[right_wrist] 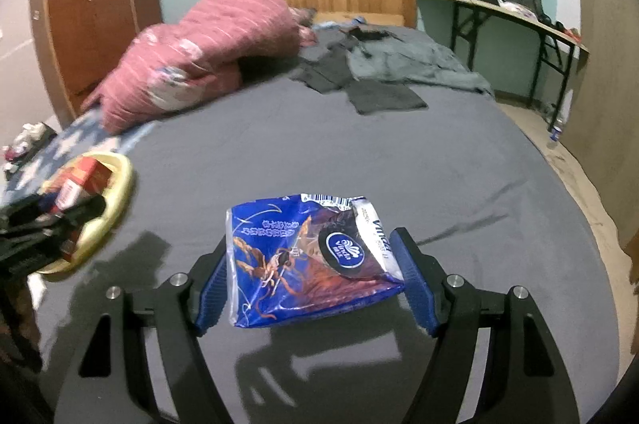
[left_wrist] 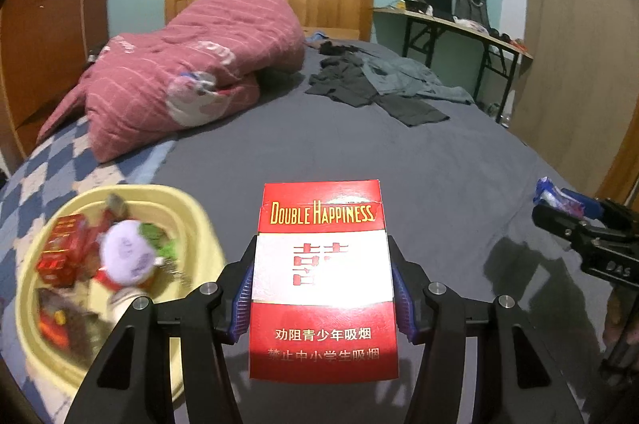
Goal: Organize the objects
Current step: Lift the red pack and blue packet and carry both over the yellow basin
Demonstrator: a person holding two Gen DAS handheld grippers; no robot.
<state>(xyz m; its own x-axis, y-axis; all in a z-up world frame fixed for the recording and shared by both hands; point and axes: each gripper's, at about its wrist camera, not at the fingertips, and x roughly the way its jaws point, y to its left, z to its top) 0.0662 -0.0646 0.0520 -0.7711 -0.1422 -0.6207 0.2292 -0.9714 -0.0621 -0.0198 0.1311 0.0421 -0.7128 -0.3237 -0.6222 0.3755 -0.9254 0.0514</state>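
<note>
In the left wrist view my left gripper (left_wrist: 322,284) is shut on a red and white cigarette pack (left_wrist: 322,280) marked "Double Happiness", held above the grey bed. A yellow basin (left_wrist: 191,212) with several small items lies to its left. In the right wrist view my right gripper (right_wrist: 311,276) is shut on a blue tissue packet (right_wrist: 307,260), lifted off the sheet. The same basin (right_wrist: 122,184) lies far left there, with the left gripper (right_wrist: 44,224) in front of it. The right gripper (left_wrist: 575,224) with its blue packet shows at the right edge of the left view.
A pink quilt (left_wrist: 191,72) is heaped at the bed's far left, dark clothes (left_wrist: 375,80) lie at the far right. A wooden wardrobe (right_wrist: 96,4) stands left, a folding table (right_wrist: 515,12) with bags right. A bottle (right_wrist: 557,132) stands on the floor.
</note>
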